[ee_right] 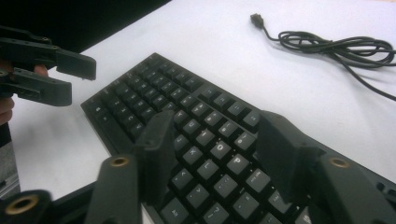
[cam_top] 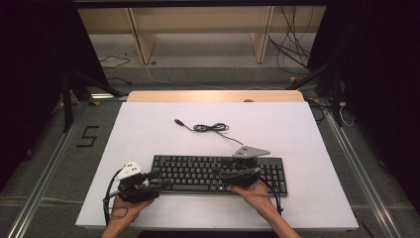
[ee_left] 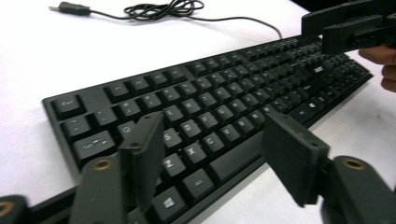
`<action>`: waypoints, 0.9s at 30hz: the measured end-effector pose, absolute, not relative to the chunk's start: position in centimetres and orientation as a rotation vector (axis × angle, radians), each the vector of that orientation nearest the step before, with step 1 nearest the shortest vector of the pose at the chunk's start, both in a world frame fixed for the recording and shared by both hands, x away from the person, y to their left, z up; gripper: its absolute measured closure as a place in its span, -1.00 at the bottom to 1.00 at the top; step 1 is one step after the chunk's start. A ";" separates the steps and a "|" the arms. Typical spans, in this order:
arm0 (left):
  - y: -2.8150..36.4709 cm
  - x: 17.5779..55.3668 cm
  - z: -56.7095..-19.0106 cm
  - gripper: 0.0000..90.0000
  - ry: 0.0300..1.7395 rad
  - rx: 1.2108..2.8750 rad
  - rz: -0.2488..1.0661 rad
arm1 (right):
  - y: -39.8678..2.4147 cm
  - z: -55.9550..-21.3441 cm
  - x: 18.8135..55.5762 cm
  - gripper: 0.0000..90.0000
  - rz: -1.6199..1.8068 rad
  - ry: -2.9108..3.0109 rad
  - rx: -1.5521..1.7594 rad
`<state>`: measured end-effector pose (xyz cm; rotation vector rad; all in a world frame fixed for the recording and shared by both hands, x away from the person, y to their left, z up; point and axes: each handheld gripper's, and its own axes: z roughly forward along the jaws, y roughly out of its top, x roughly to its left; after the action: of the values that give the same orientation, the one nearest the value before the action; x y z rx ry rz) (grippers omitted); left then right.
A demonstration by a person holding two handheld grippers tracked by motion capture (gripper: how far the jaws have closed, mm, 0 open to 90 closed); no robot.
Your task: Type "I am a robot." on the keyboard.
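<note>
Keyboard (cam_top: 218,172), plain black with readable Z, X, C, O, P, L keycaps and no brand I can make out, sits on the white tabletop (cam_top: 297,129) with its cable (cam_top: 213,128) coiled behind, while left tongs (cam_top: 161,184) and right tongs (cam_top: 223,173) hover over it wide open, gripping nothing.

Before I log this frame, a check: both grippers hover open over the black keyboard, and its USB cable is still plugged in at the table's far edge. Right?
Not quite. The cable is not plugged in: the high view shows its USB plug lying loose on the white table. The rest holds: left gripper and right gripper are open over the black keyboard.
</note>
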<state>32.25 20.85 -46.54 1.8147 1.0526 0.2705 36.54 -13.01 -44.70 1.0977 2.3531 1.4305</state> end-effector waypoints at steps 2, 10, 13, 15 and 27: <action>21.0 32.3 -46.6 0.02 1.067 1.816 0.276 | -12.7 -44.8 36.8 0.19 1.416 2.360 1.103; 21.7 32.8 -47.1 0.50 1.131 1.841 0.288 | -11.5 -45.3 37.6 0.55 1.372 2.394 1.119; 21.7 32.9 -47.2 0.63 1.139 1.852 0.281 | -11.3 -45.5 37.8 0.63 1.362 2.409 1.118; 21.7 32.9 -47.2 0.72 1.139 1.856 0.282 | -11.1 -45.6 38.0 0.68 1.352 2.416 1.119; 22.0 33.4 -47.6 0.97 1.180 1.902 0.288 | -9.4 -46.1 38.7 0.95 1.297 2.462 1.115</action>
<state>33.36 21.99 -47.61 1.9020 1.1803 0.2884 38.69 -9.39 -46.11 1.1153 2.4621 1.2966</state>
